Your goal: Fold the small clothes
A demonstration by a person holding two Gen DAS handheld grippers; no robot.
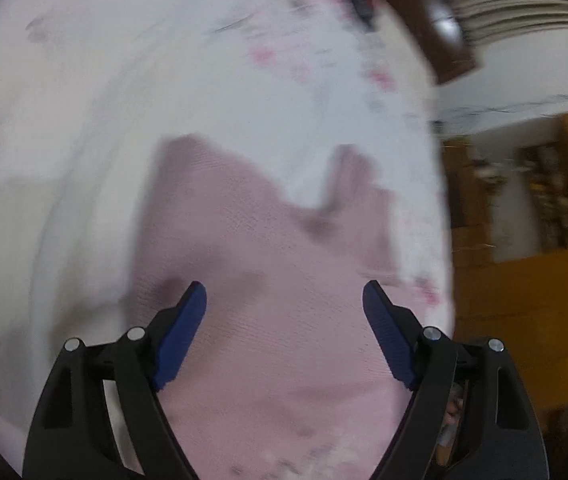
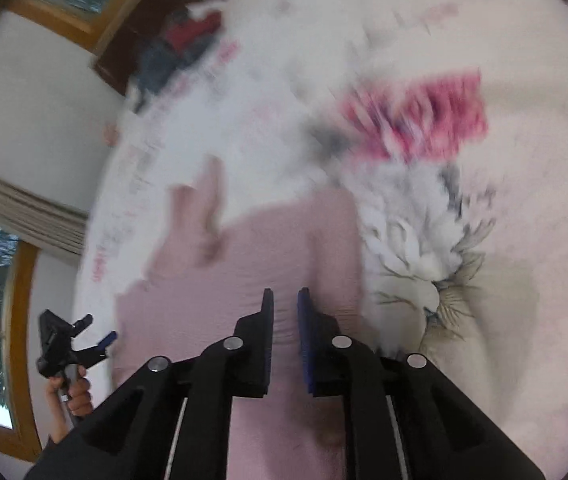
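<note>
Lying on bed: pink knit garment (image 1: 268, 264), soft ribbed weave, on floral white sheet (image 1: 124, 100).
Left hand-held gripper (image 1: 284, 294): spread wide, empty, above garment.
Right hand-held gripper (image 2: 285, 300): nearly closed; grip on fabric unclear.
Red-striped cloth (image 2: 419, 120): one o'clock.

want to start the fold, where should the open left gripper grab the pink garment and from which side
Judging roughly, since both views are blurred: take the pink garment at its near edge, coming in low from the side where the left gripper hangs open. It lies flat on the bedsheet.
</note>
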